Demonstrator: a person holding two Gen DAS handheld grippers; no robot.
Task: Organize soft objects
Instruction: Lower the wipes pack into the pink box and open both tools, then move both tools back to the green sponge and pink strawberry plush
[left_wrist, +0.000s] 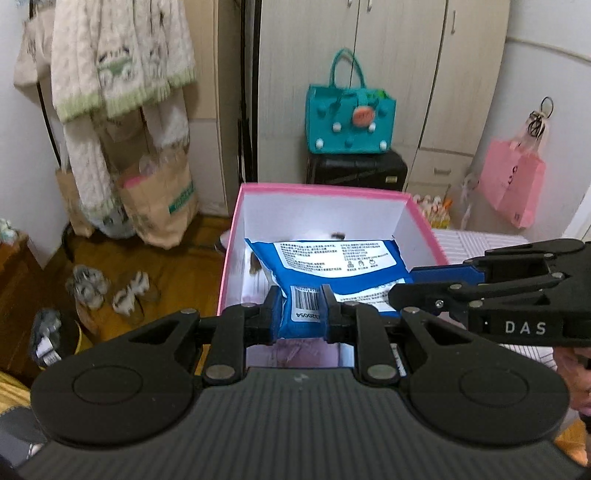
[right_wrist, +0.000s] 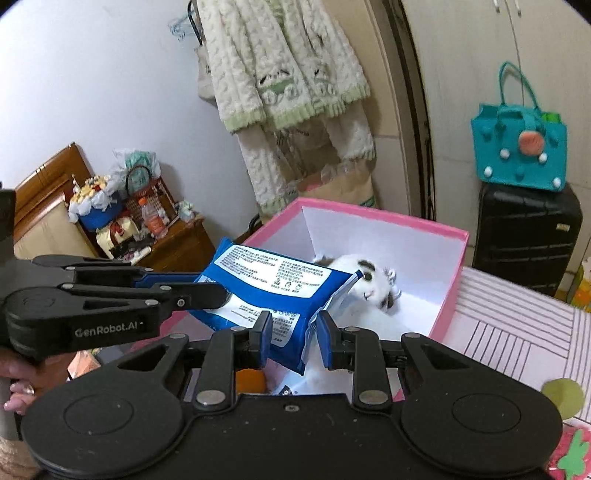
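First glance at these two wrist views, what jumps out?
The blue wipes pack stands out first, held over the open pink box with both grippers on it: the left gripper clamps its barcode end and the right gripper straddles another corner. Under it, a white plush toy lies in the box. Behind, a teal felt bag sits on a black suitcase.

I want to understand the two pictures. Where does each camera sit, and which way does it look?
Left wrist: sits on the left tongs, looks into the pink box toward the wardrobe; the right tongs and some fingers show.
Right wrist: sits on the right tongs, looks across the pink box toward the hanging sweater; the left tongs and a hand show.
Shared: the blue packet, box, teal bag.
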